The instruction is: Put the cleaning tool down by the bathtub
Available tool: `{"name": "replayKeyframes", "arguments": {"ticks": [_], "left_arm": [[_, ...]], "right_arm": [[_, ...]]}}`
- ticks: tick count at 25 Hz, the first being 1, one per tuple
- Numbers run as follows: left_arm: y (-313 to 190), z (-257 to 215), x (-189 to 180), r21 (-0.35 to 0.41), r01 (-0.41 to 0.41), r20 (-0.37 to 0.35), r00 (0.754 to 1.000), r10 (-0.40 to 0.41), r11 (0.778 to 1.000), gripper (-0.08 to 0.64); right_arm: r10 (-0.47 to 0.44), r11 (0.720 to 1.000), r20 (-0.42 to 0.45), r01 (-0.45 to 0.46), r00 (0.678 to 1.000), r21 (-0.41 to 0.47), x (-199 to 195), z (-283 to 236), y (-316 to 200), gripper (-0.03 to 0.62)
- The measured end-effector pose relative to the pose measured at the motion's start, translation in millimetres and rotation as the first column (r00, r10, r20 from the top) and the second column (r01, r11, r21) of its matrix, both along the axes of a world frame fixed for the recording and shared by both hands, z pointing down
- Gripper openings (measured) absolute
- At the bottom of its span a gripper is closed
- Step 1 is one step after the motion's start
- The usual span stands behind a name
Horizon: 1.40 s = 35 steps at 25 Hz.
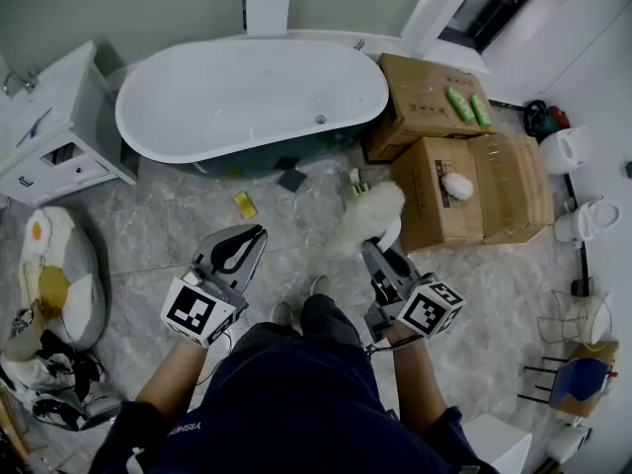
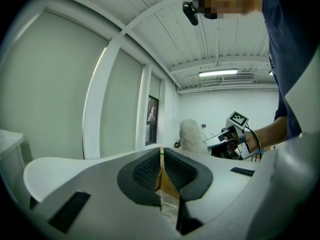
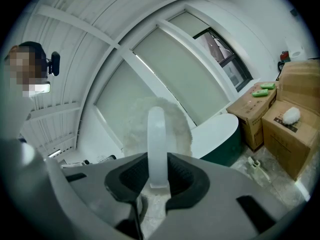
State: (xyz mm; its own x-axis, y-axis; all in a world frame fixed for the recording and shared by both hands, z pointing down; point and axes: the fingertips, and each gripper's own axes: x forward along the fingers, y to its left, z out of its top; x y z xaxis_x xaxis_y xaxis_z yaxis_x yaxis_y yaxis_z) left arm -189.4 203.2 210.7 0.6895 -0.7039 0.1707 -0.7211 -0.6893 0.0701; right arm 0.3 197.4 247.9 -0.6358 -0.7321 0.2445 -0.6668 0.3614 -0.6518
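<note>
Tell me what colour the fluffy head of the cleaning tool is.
White, slightly cream; the cleaning tool shows best in the head view.

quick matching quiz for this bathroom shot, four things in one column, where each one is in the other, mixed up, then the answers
Things
1. fluffy white duster with a clear plastic handle
2. two green bottles
3. small yellow square pad
4. white oval bathtub

Places
A. on the grey marble floor, just in front of the bathtub
B. clamped by its handle in the right gripper
C. along the far wall, next to the white cabinet
D. on top of a brown cardboard box

Pairs: 1-B, 2-D, 3-A, 4-C
</note>
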Motion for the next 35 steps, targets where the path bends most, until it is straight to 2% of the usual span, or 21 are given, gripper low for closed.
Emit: {"name": "replayKeyframes", "arguments": {"ticks": [15, 35], "left_arm": [[-57, 7, 14, 0.000, 0.034, 0.007, 0.999, -0.034, 0.999, 0.043], [-185, 19, 88, -0.056, 0.110, 0.058, 0.993, -0.107, 0.992, 0.043]], "right_arm": [[-0.025, 1.000, 0.024, 0.025, 0.999, -0.001, 14, 12, -66, 0.095], [-0.129, 0.990, 0.049, 0.132, 0.990, -0.053, 76, 35, -210, 0.095]]}}
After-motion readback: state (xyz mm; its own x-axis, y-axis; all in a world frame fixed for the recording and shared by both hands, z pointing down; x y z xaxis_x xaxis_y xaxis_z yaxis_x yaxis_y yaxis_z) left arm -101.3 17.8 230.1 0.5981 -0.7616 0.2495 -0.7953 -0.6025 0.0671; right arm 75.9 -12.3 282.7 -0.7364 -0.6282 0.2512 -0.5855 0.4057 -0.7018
